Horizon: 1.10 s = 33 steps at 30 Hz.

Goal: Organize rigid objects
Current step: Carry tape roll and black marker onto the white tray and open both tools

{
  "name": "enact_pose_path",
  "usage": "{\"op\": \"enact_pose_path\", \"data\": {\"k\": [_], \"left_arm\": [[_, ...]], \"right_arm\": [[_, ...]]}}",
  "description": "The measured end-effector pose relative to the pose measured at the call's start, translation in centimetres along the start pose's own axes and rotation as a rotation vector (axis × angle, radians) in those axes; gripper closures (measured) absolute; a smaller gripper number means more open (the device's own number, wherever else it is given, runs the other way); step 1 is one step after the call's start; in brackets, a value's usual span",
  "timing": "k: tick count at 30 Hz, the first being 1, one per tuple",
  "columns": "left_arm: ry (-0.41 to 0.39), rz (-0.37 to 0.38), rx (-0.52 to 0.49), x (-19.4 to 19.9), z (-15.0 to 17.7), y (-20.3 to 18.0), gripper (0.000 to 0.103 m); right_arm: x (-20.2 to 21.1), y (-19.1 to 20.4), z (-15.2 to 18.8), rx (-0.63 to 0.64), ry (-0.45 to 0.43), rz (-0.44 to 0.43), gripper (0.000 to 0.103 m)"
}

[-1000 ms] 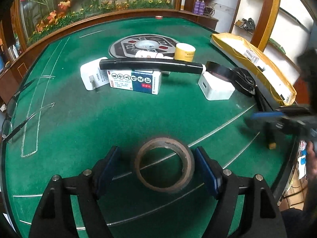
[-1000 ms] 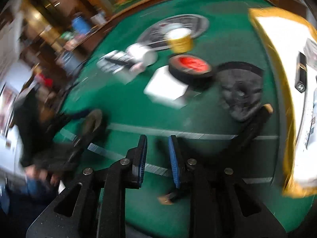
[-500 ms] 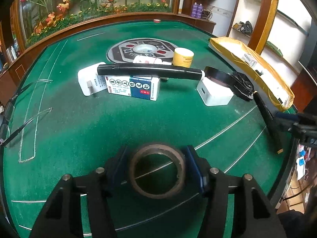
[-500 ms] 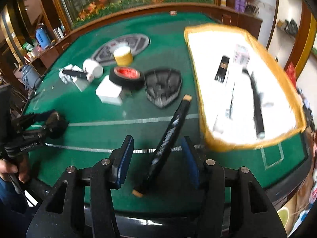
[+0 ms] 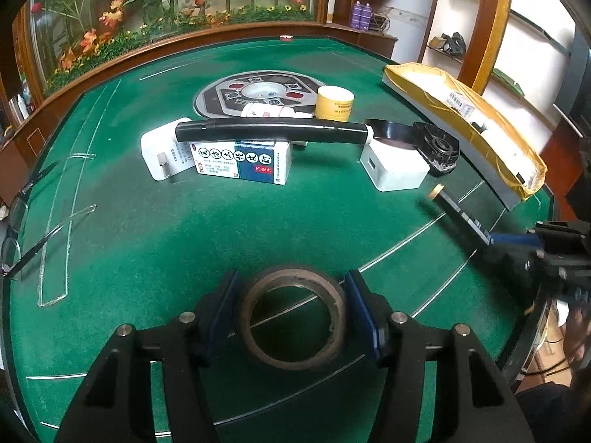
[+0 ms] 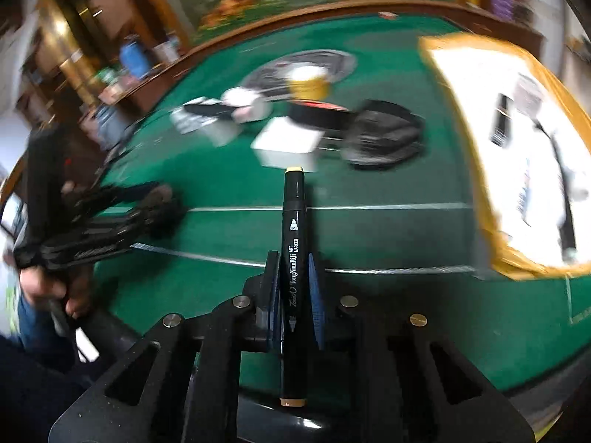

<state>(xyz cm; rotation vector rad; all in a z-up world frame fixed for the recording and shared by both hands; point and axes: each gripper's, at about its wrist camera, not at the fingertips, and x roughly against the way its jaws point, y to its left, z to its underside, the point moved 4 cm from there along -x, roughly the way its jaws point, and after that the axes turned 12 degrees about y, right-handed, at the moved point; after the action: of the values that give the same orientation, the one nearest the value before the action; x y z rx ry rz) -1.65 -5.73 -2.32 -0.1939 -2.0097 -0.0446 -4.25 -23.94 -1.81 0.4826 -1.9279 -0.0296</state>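
My left gripper [image 5: 291,310] is shut on a brown tape roll [image 5: 293,315], its blue pads against the roll's sides above the green table. My right gripper [image 6: 293,284] is shut on a black art marker [image 6: 293,258] that points forward over the felt. That marker [image 5: 458,210] and the right gripper [image 5: 517,240] also show at the right of the left wrist view. The left gripper [image 6: 122,217] shows blurred at the left of the right wrist view.
On the table [image 5: 184,229] lie a long black tube [image 5: 273,133] across a medicine box [image 5: 242,164], two white adapters [image 5: 393,170], a yellow tape roll [image 5: 334,102], a black tape roll [image 5: 391,133], a black part [image 5: 439,147], glasses [image 5: 22,229] and a yellow-wrapped tray [image 5: 469,118].
My left gripper closed on the brown tape roll. My right gripper closed on the black marker and lifted it, swinging it to point forward.
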Motion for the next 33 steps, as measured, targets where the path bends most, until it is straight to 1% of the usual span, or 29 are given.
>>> {"op": "enact_pose_path", "data": {"k": [2, 4, 5, 7, 10, 13, 15, 18, 20, 22, 23, 24, 27, 33], "left_arm": [[0.005, -0.005, -0.007, 0.0, 0.1, 0.0, 0.045], [0.015, -0.022, -0.019, 0.0, 0.3, -0.1, 0.045], [0.021, -0.04, -0.031, -0.1, 0.4, -0.2, 0.045], [0.025, -0.055, -0.06, 0.0, 0.7, -0.5, 0.044], [0.028, -0.046, -0.056, 0.1, 1.1, -0.2, 0.044], [0.029, -0.045, -0.058, 0.1, 1.3, -0.1, 0.042], [0.018, -0.031, -0.055, 0.2, 1.4, 0.1, 0.045], [0.011, -0.022, -0.044, 0.3, 1.3, 0.2, 0.045], [0.007, -0.012, -0.024, 0.5, 1.2, 0.4, 0.045], [-0.009, -0.001, -0.012, 0.9, 0.9, 0.3, 0.045], [-0.02, 0.011, -0.005, 1.2, 0.7, 0.2, 0.045], [-0.026, 0.017, -0.004, 1.4, 0.5, 0.1, 0.045], [-0.047, 0.035, -0.016, 2.0, -0.3, -1.1, 0.045], [-0.076, 0.101, -0.045, 2.7, -2.5, -4.0, 0.045]], "right_arm": [[-0.4, 1.2, -0.3, 0.044, 0.007, 0.007, 0.089], [-0.7, 2.5, -0.3, 0.089, 0.008, 0.039, 0.089], [-1.0, 2.8, -0.5, 0.104, 0.013, 0.058, 0.088], [-1.6, 3.1, -0.8, 0.126, 0.027, 0.069, 0.088], [-2.2, 3.4, -1.1, 0.139, 0.031, 0.094, 0.088], [-2.2, 3.9, -0.8, 0.172, 0.036, 0.137, 0.087], [-2.5, 3.9, -1.0, 0.183, 0.03, 0.152, 0.087], [-2.5, 3.9, -0.8, 0.189, 0.024, 0.16, 0.088], [-2.4, 3.6, -0.8, 0.162, 0.022, 0.129, 0.088], [-2.1, 3.3, -1.0, 0.139, 0.016, 0.073, 0.088], [-2.0, 3.3, -1.1, 0.132, 0.01, 0.068, 0.088], [-1.7, 3.0, -1.2, 0.119, -0.003, 0.06, 0.088], [-0.8, 2.3, -1.5, 0.075, -0.032, -0.005, 0.088], [1.1, -0.2, -1.5, -0.009, -0.097, -0.055, 0.088]]}}
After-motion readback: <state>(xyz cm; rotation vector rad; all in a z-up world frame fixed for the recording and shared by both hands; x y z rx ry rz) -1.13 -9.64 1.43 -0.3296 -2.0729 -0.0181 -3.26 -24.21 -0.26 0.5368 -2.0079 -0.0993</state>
